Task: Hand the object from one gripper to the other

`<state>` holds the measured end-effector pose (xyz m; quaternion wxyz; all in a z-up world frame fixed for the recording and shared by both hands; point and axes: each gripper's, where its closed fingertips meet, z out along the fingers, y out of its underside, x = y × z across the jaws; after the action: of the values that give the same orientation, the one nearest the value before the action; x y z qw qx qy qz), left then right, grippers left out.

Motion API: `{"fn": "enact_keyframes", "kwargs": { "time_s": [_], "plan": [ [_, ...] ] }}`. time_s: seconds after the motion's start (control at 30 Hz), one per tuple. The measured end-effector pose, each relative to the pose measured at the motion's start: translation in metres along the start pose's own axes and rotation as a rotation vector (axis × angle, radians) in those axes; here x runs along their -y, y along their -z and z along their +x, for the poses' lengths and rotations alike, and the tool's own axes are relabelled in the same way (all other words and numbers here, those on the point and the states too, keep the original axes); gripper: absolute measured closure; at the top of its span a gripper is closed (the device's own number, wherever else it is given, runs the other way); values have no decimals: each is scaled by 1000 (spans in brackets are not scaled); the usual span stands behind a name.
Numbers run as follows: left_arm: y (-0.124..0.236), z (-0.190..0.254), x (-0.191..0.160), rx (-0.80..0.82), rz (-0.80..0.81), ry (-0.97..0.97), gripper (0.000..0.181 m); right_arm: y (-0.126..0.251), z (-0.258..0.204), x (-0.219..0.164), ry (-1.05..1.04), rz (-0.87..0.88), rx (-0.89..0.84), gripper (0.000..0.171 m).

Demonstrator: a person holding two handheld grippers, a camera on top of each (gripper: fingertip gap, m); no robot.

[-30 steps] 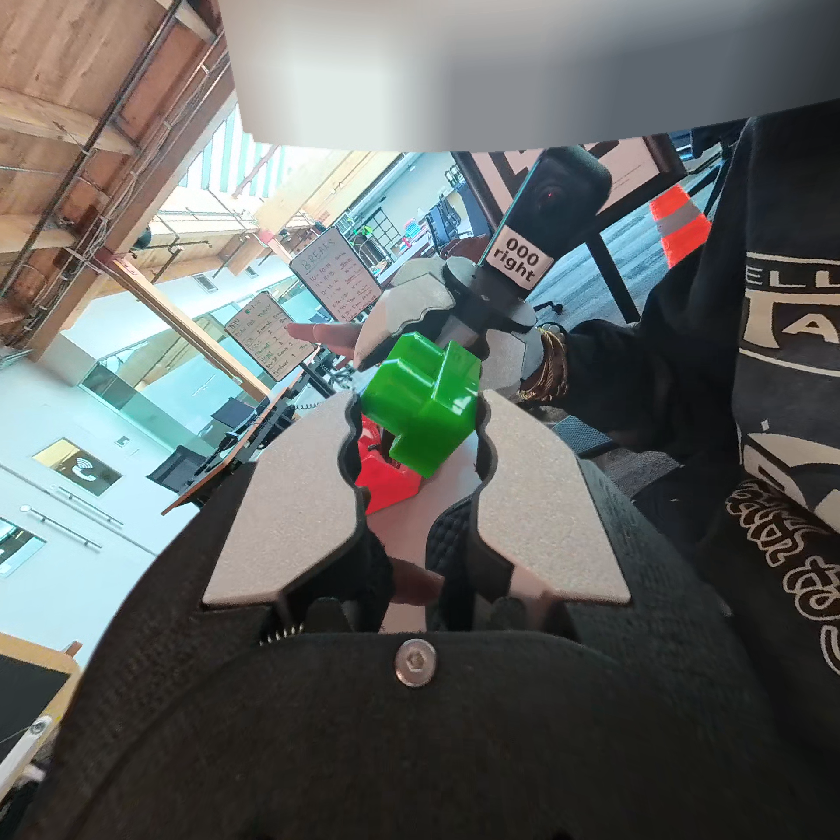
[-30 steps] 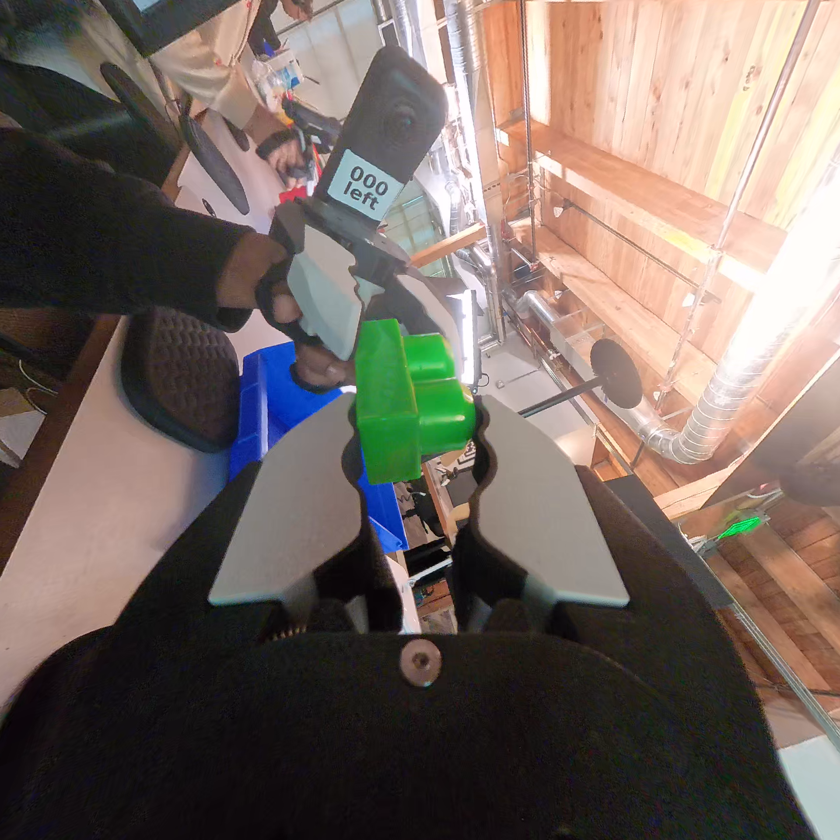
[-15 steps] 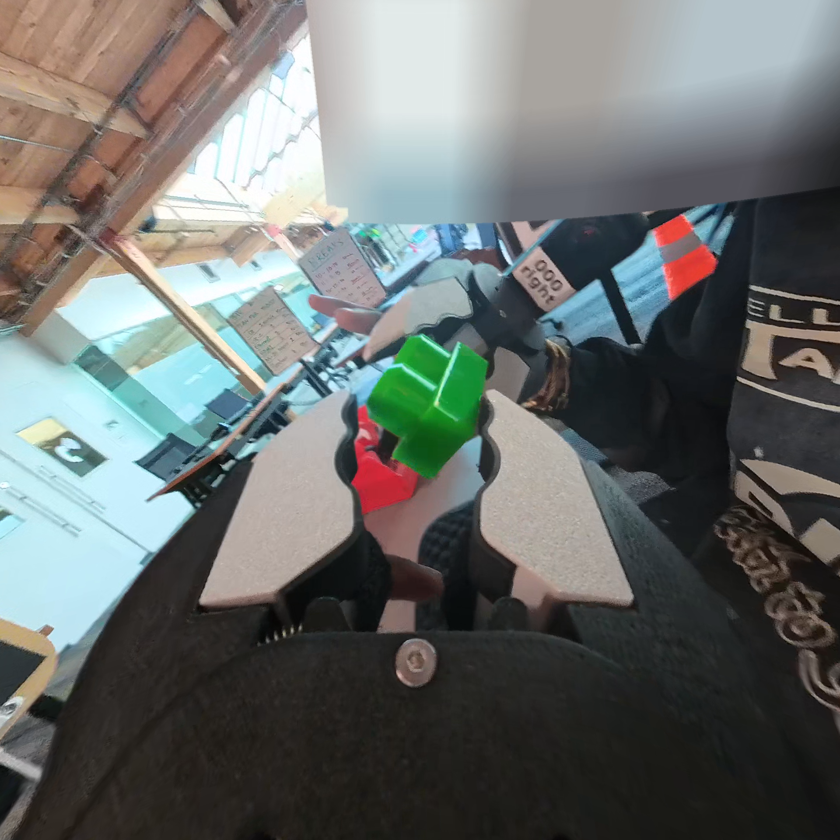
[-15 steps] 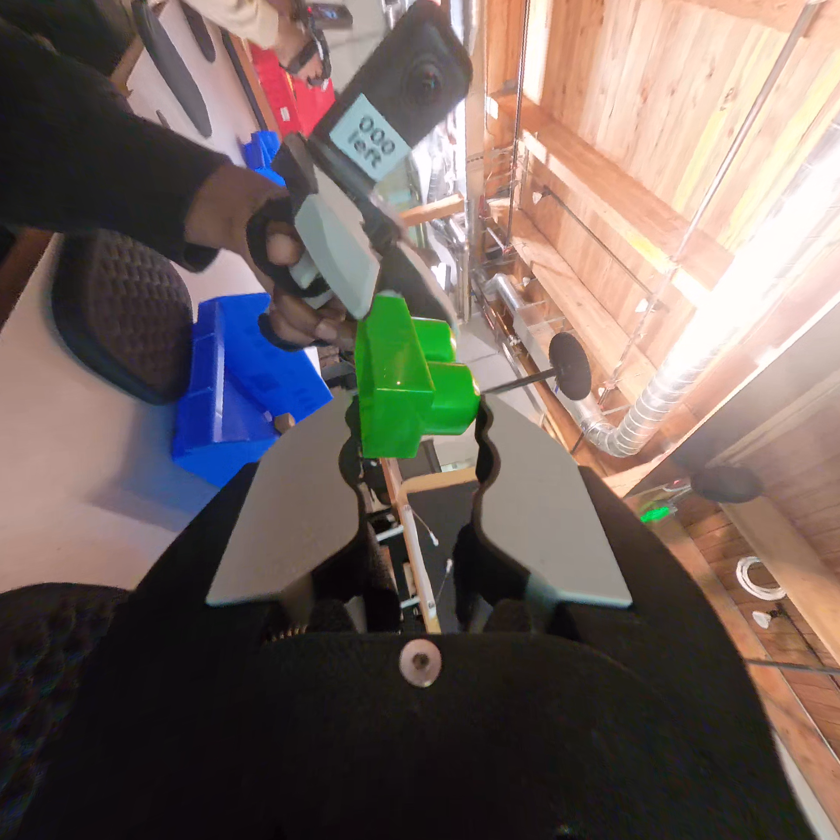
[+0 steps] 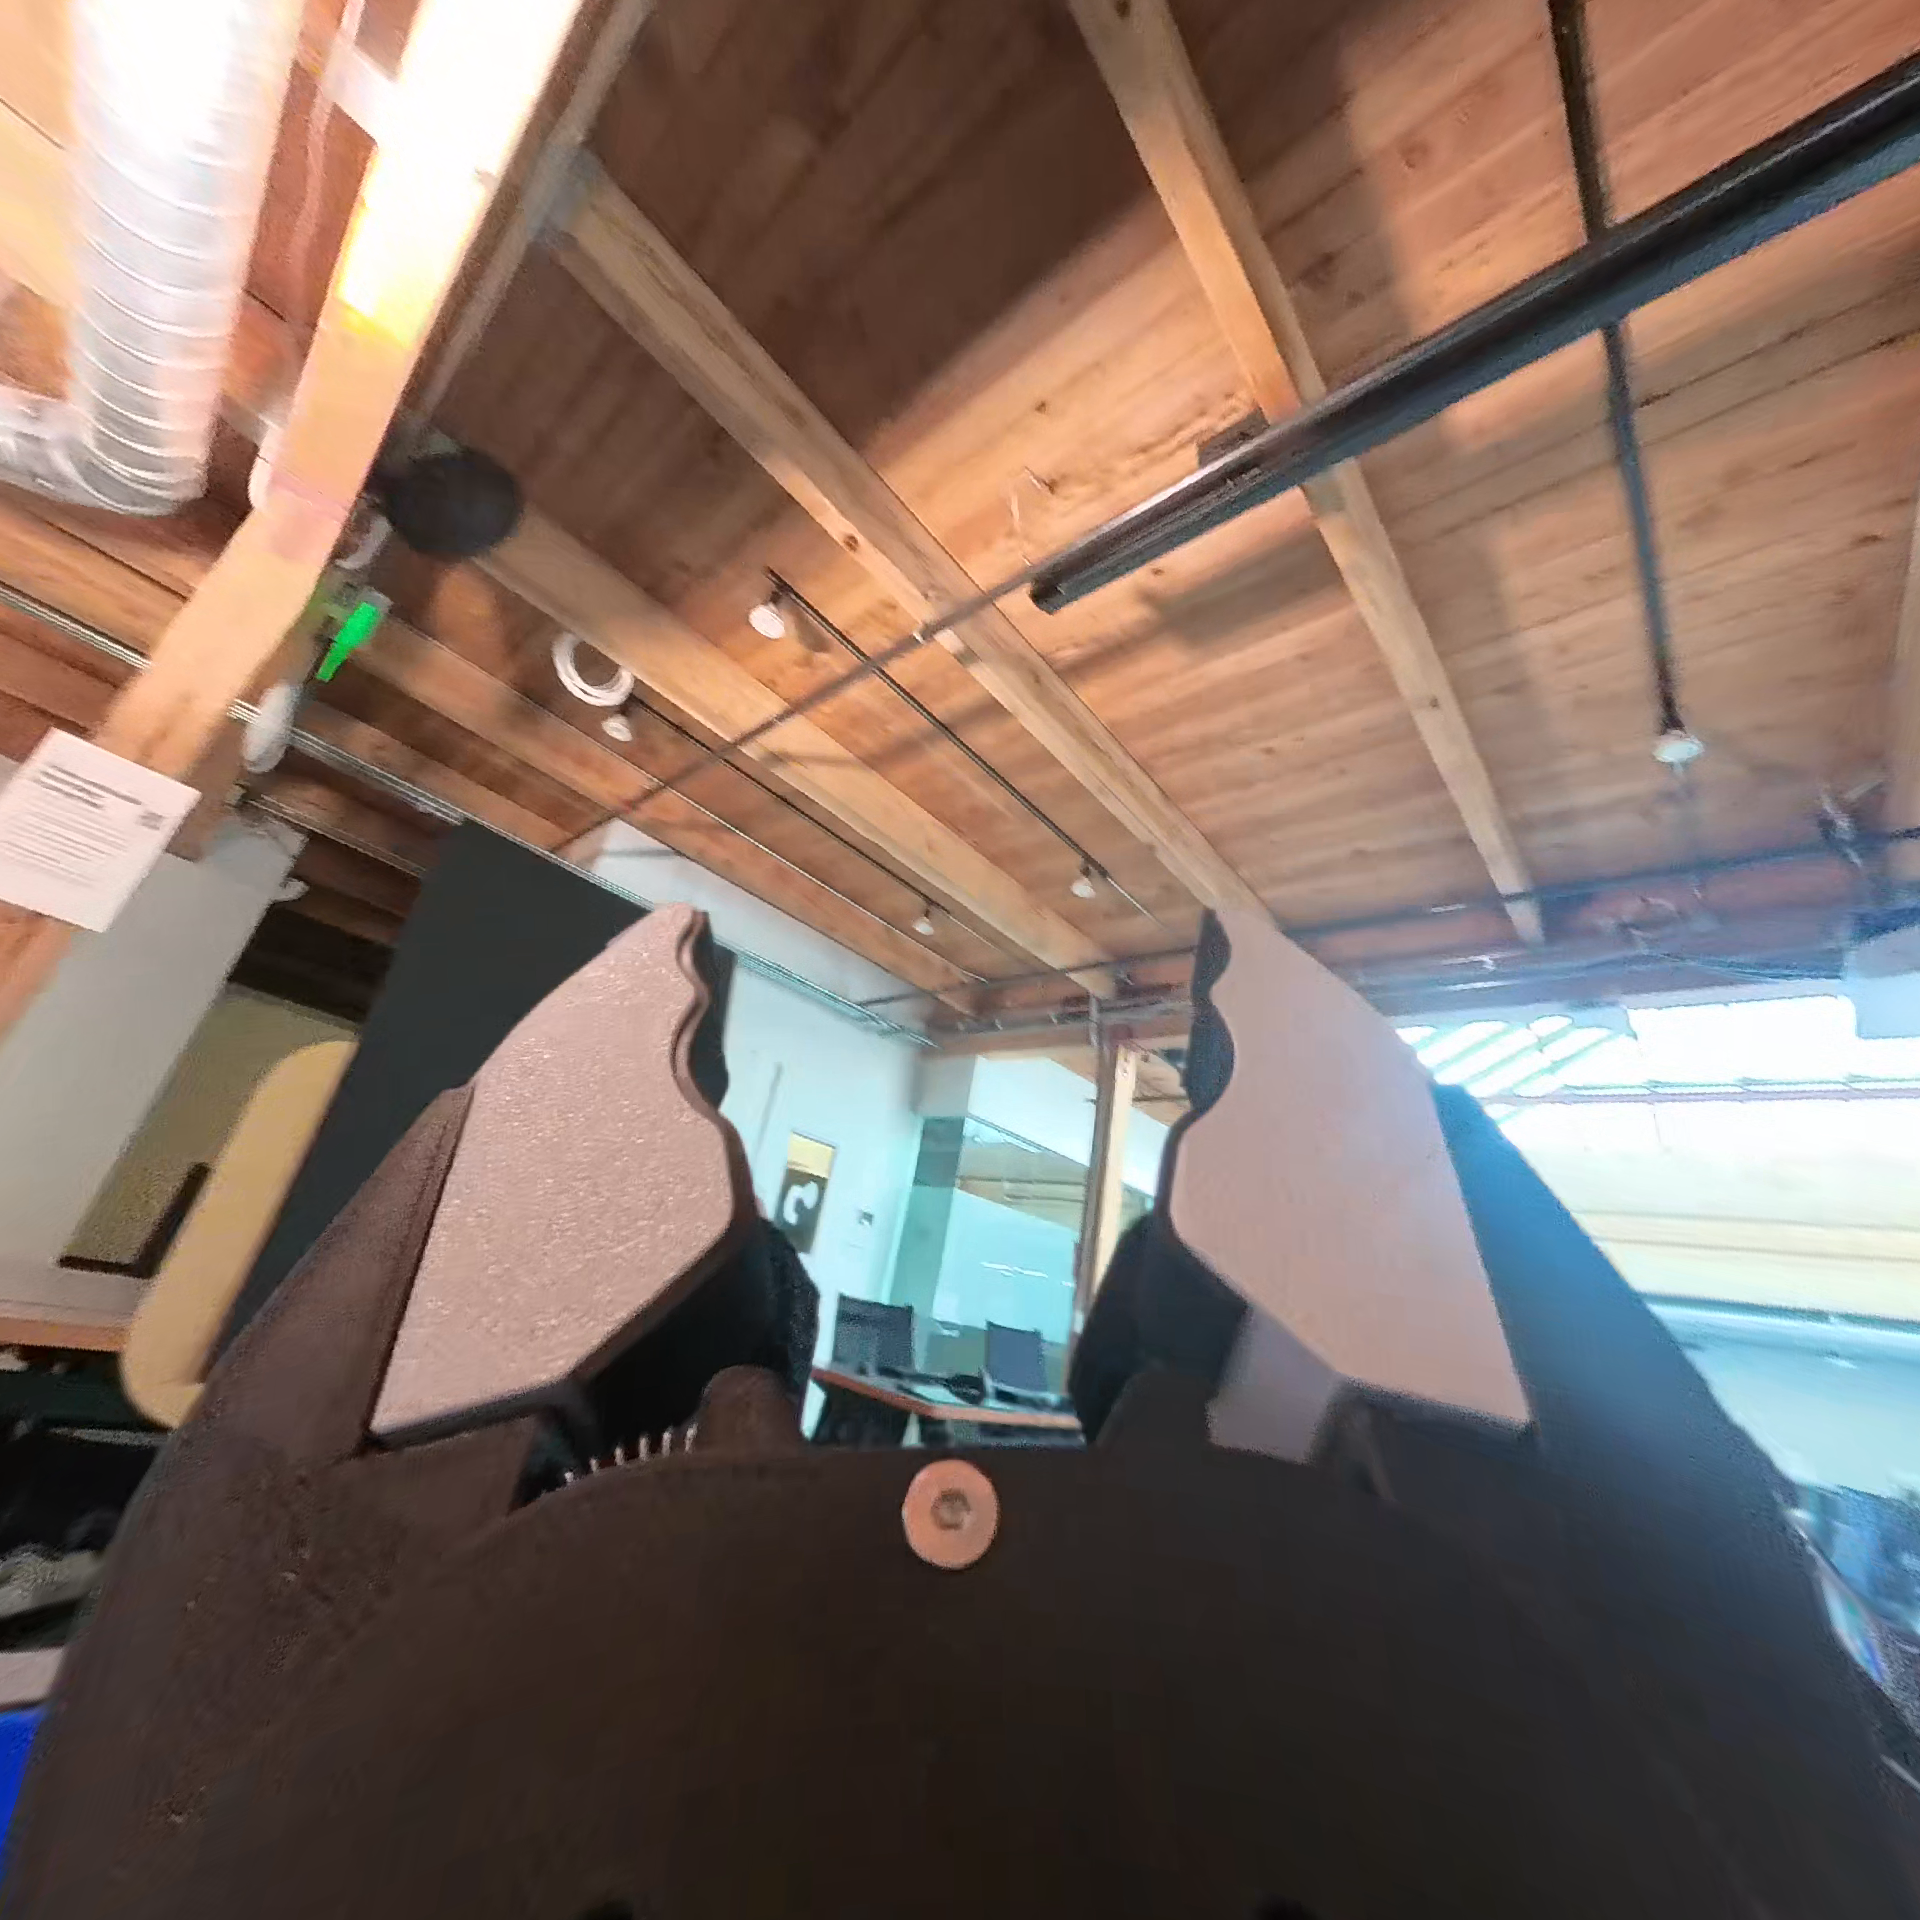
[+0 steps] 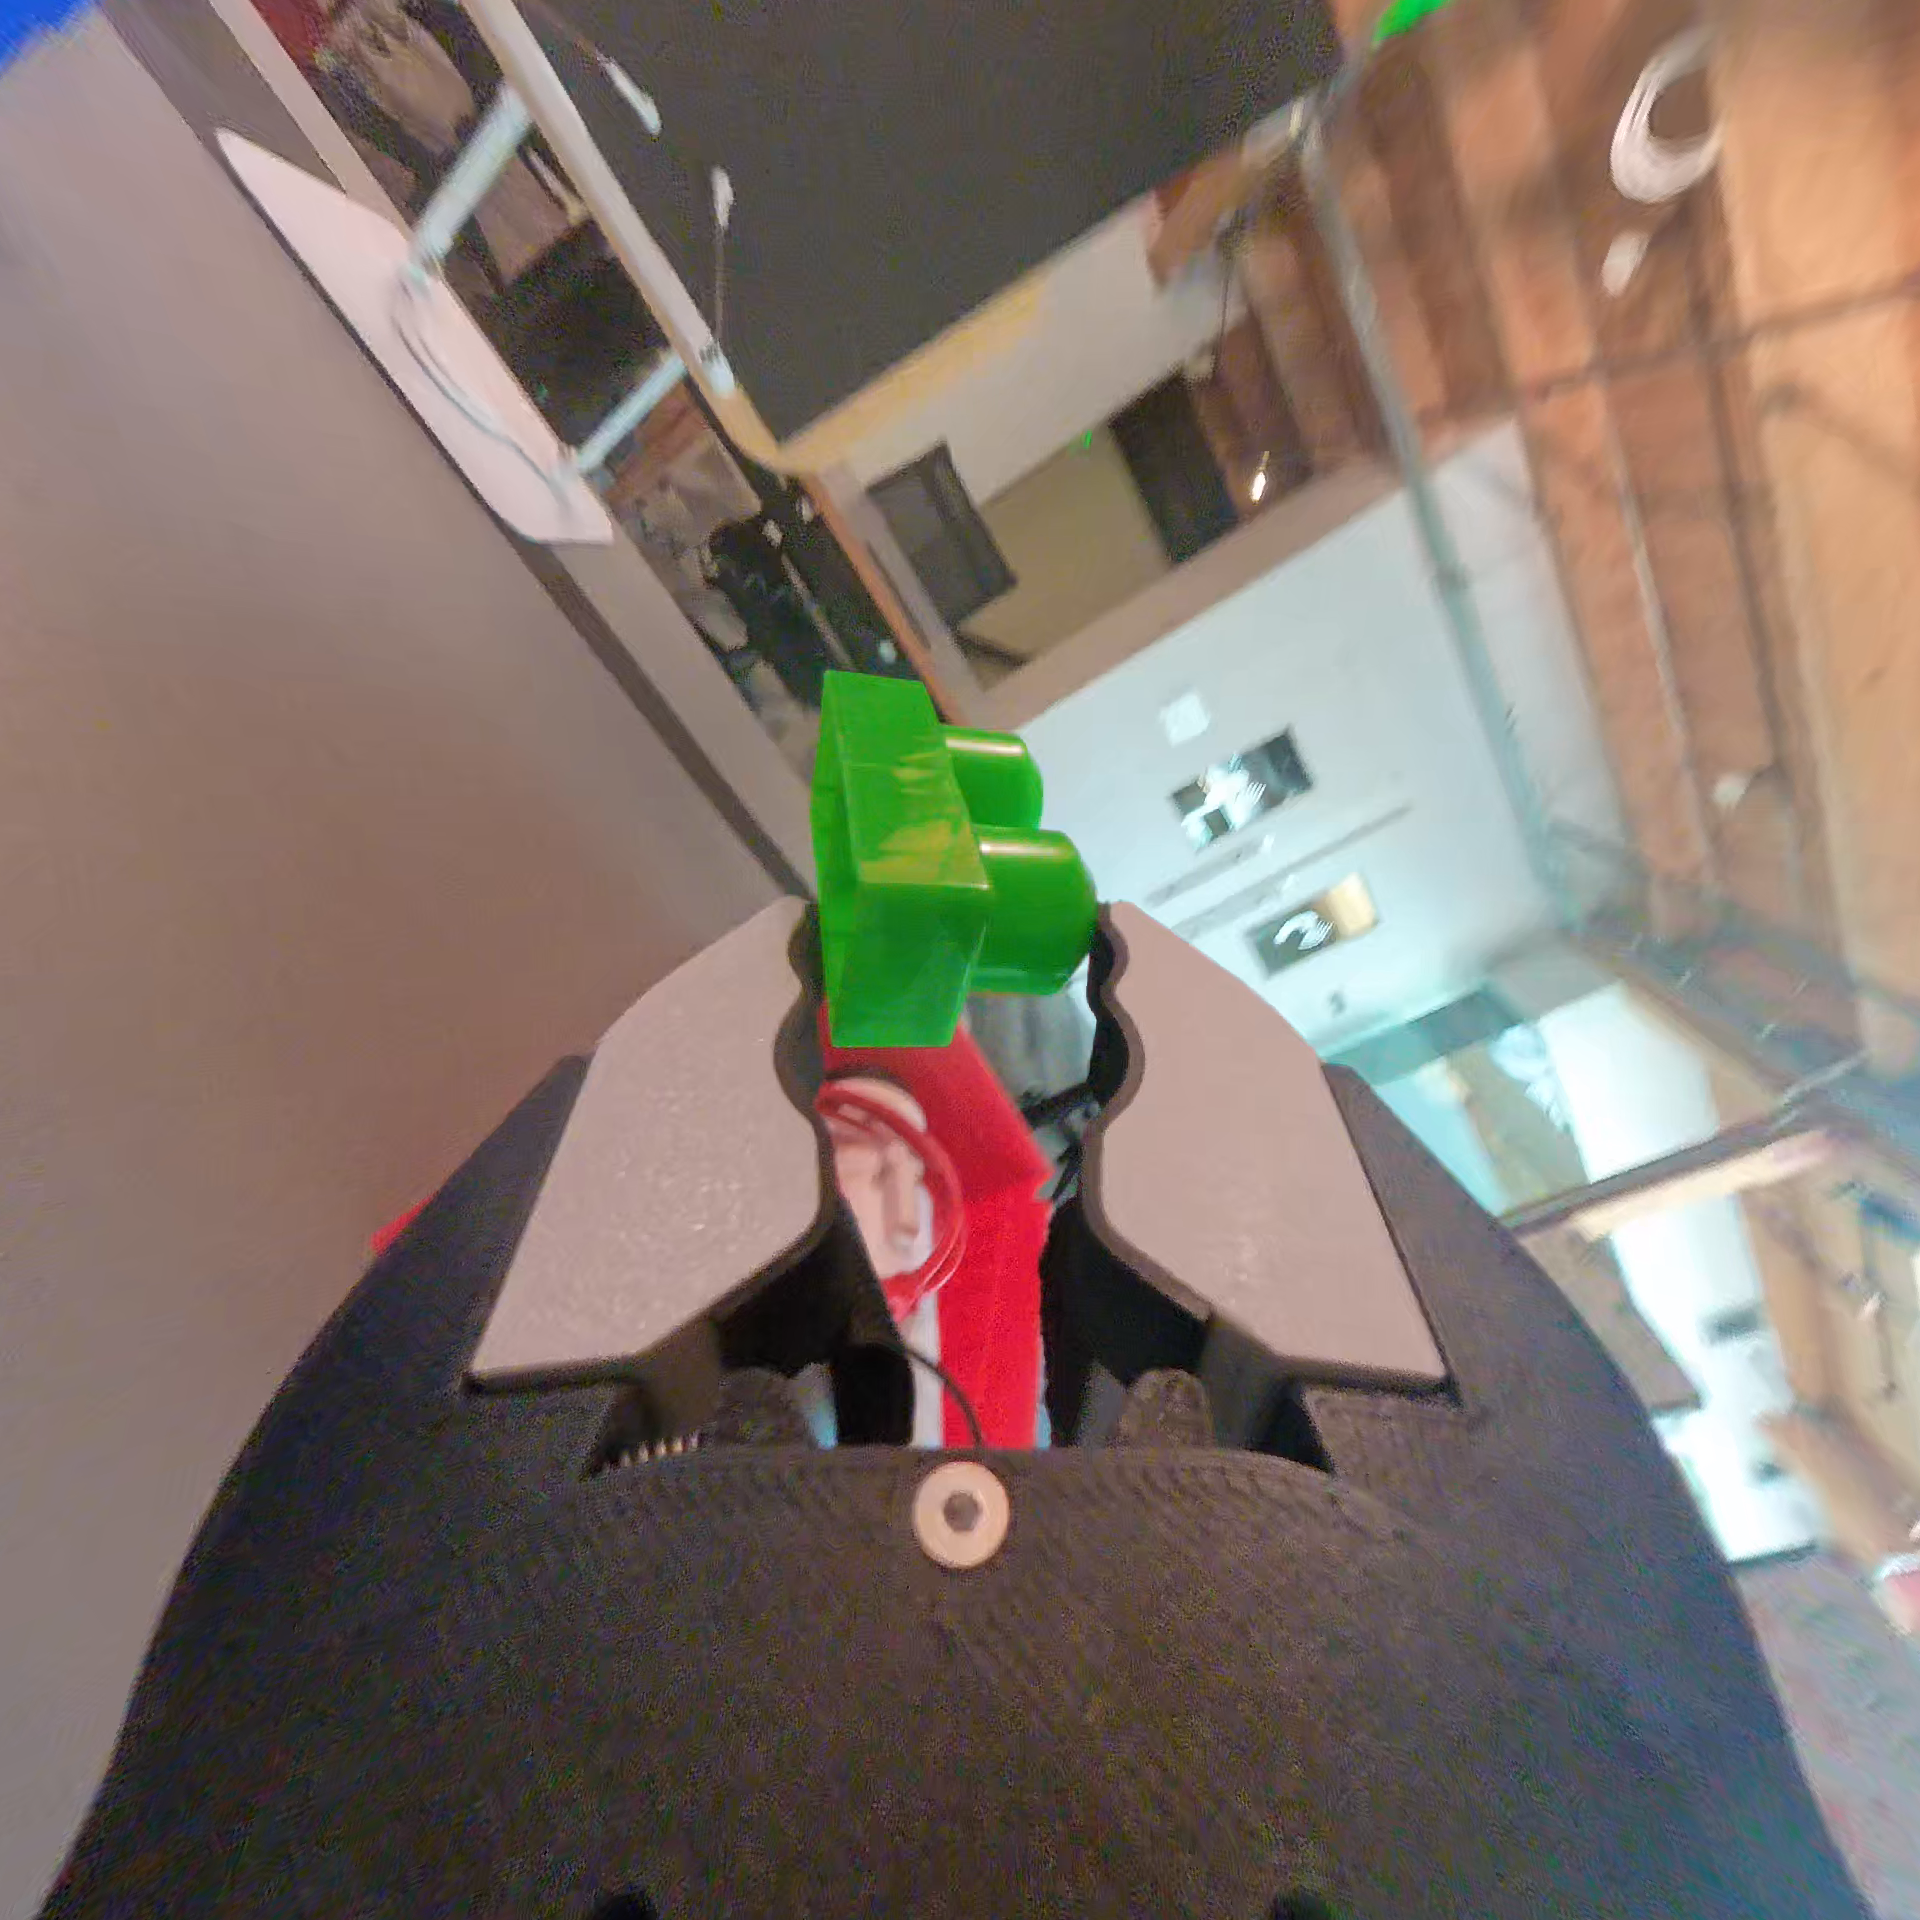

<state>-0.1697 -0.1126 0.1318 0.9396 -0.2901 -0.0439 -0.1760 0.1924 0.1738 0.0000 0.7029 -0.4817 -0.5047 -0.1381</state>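
Pointing up at a wooden ceiling (image 5: 1195, 468) with beams and dark rails, the left tool (image 5: 956, 956) stands spread wide with nothing between its fingers (image 5: 582, 1174); a silver duct (image 5: 135, 260) runs along the upper left, and office desks show far off through the gap. In the right wrist view, the right tool (image 6: 951, 935) is clenched on the green block (image 6: 914, 883), gripped at the very tips, the flat slab against the left finger and a round stud against the right one, most of the block jutting beyond the tips. A red item (image 6: 987, 1247) shows below in the gap, behind the block, and a pale tabletop (image 6: 260, 779) fills the left side.
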Motion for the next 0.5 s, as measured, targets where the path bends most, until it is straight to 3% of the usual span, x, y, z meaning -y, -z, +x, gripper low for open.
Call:
{"fn": "enact_keyframes", "kwargs": {
  "time_s": [0.27, 0.5],
  "plan": [
    [6, -15, 17, 88, 49, -129, 90, -50, -8, -98, -242, -274, -90, 121],
    [9, -25, 22, 120, 58, -92, 90, -77, -19, -111, -377, -369, 11, 122]
  ]
}}
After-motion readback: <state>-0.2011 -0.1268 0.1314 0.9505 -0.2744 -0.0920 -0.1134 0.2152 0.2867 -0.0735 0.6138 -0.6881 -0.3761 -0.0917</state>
